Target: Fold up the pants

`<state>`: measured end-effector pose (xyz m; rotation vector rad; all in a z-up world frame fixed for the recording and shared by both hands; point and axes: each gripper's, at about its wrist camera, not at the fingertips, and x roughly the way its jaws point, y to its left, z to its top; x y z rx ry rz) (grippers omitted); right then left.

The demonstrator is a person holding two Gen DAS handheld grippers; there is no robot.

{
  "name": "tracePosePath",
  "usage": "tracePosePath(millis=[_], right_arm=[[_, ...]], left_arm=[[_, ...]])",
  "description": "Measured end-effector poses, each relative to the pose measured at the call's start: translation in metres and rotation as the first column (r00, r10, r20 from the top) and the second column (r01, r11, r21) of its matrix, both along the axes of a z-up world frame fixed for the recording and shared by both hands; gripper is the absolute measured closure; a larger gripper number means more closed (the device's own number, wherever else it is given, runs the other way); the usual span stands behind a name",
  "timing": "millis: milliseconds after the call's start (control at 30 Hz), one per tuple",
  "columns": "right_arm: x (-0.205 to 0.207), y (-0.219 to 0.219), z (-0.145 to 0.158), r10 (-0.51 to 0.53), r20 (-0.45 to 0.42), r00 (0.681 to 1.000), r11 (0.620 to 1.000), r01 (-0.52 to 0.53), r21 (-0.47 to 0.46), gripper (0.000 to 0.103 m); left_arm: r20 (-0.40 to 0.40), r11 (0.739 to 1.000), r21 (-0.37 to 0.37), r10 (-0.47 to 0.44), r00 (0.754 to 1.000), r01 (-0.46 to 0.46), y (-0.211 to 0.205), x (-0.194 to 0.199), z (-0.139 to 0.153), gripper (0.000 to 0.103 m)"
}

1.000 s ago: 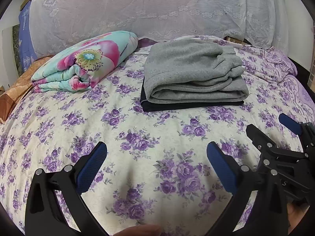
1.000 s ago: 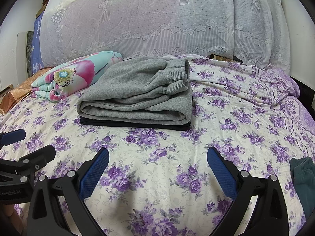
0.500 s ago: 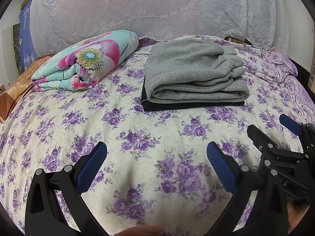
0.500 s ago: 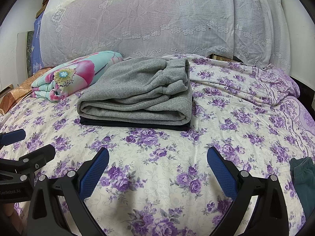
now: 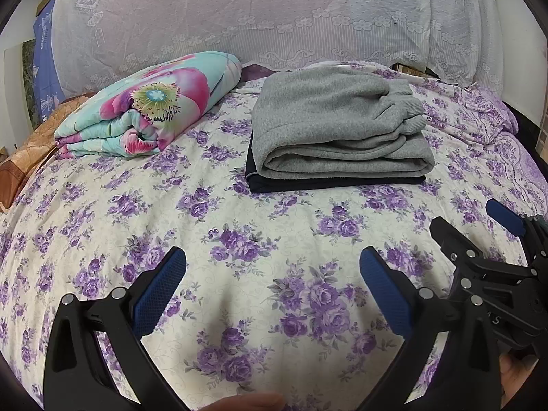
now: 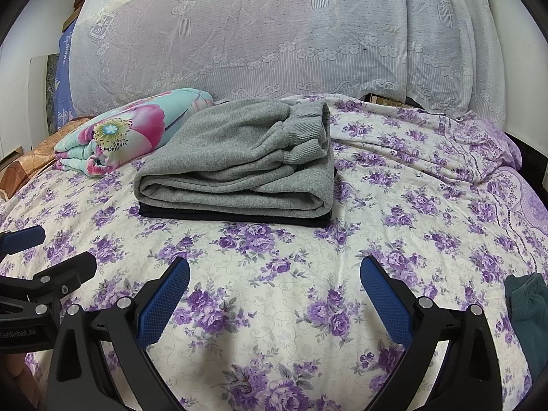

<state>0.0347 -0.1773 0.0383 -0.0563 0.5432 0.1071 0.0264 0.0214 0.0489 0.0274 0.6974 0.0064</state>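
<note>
Landmark: the gray pants [image 5: 337, 130].

1. Status of the gray pants: folded into a compact rectangle, cuffs tucked on top, resting on the bed [image 5: 212, 239]. They lie stacked on a dark folded garment [image 5: 328, 185], whose edge shows beneath them.
2. Status of my left claw [image 5: 272, 291]: spread wide, pinching nothing, on the near side of the gray pants and well apart from them, above bare sheet.
3. Status of my right claw [image 6: 275, 296]: spread wide, empty, likewise on the near side of the gray pants.
4. Other items: a floral quilt [image 5: 150, 109], folded, sits just left of the gray pants. A teal garment [image 6: 527, 311] lies far to their right, at the frame edge, unfolded as far as I can tell.
5. Progress judgement: this pair appears finished. The teal garment may be the remaining work; I cannot confirm that it is pants.
</note>
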Motion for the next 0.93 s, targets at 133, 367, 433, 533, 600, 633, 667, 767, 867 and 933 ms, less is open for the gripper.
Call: tracePosePath(millis=[133,367,433,533,600,633,667,767,867,933], right_arm=[[0.000,0.000,0.000,0.000,0.000,1.000,1.000,0.000,0.000,0.003],[0.000,0.000,0.000,0.001,0.000,1.000,1.000,-0.001,0.000,0.003],[0.000,0.000,0.000,0.001,0.000,1.000,1.000,-0.001,0.000,0.003],[0.001,-0.001,-0.001,0.001,0.000,1.000,1.000,-0.001,0.000,0.003],[0.000,0.000,-0.001,0.000,0.000,1.000,1.000,0.000,0.000,0.003],[0.000,0.000,0.000,0.000,0.000,1.000,1.000,0.000,0.001,0.003],[0.001,-0.001,-0.001,0.001,0.000,1.000,1.000,-0.001,0.000,0.003],[0.000,0.000,0.000,0.001,0.000,1.000,1.000,-0.001,0.000,0.003],[0.001,-0.001,0.000,0.001,0.000,1.000,1.000,-0.001,0.000,0.003],[0.001,-0.001,0.000,0.001,-0.001,1.000,1.000,-0.001,0.000,0.003]], left_arm=[[0.000,1.000,0.000,0.000,1.000,0.000,0.000,-0.001,0.000,0.004],[-0.005,1.000,0.006,0.005,1.000,-0.005,0.000,0.001,0.000,0.004],[-0.003,1.000,0.022,0.011,1.000,-0.011,-0.001,0.000,-0.001,0.004],[0.009,0.997,0.077,0.030,0.999,-0.031,-0.006,-0.001,-0.002,0.004],[0.007,0.997,0.079,0.019,1.000,-0.019,-0.009,-0.003,-0.002,0.004],[0.007,0.997,0.076,0.011,1.000,-0.012,-0.009,-0.004,-0.003,0.004],[0.008,0.997,0.074,0.007,1.000,-0.008,-0.009,-0.004,-0.001,0.004],[0.017,0.998,0.061,-0.004,1.000,0.003,-0.008,-0.005,0.001,0.004],[0.017,0.998,0.058,-0.012,1.000,0.011,-0.009,-0.004,0.002,0.004],[0.015,0.998,0.060,-0.014,1.000,0.013,-0.010,-0.004,0.002,0.004]])
